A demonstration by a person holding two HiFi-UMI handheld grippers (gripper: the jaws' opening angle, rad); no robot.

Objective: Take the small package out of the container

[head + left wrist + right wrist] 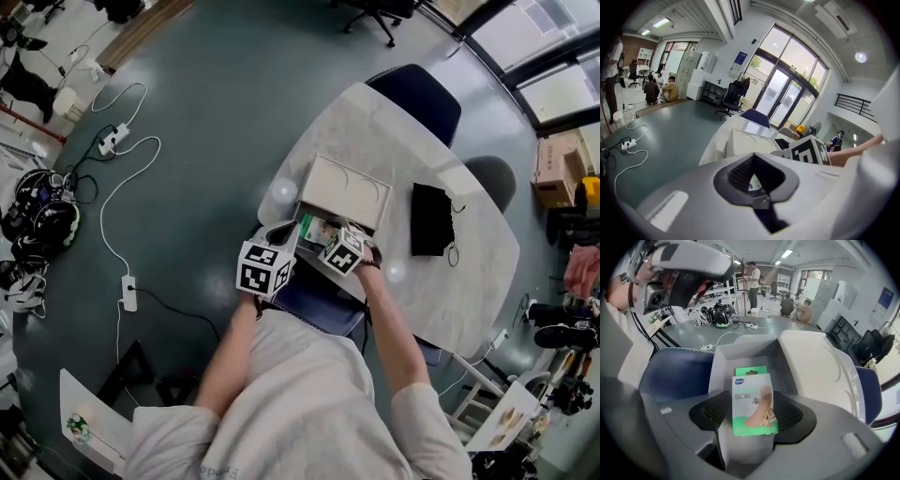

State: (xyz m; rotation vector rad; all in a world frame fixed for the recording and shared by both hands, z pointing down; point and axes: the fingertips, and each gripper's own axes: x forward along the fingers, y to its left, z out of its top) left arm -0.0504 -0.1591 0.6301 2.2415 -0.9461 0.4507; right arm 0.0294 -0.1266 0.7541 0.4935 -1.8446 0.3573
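The small package (pixel 753 404), green and white with a foot pictured on it, stands upright between the jaws of my right gripper (pixel 754 417), over the white box's near wall. The jaws stand wide on either side of it, and I see no pad pressing on it. Behind it the white box (pixel 740 357) is open, its lid (pixel 820 366) folded back. In the head view both grippers meet at the box's near edge: the left gripper (pixel 284 232), the package (pixel 316 228), and the right gripper (pixel 330 234). The left gripper (pixel 757 185) shows a narrow gap with something white in it.
The box (pixel 342 187) sits near the front edge of a white table (pixel 469 272). A black flat item (pixel 431 218) lies to its right. A blue chair (pixel 319 300) is tucked under the near edge, another (pixel 417 94) at the far side. Cables and a power strip (pixel 129 292) lie on the floor at left.
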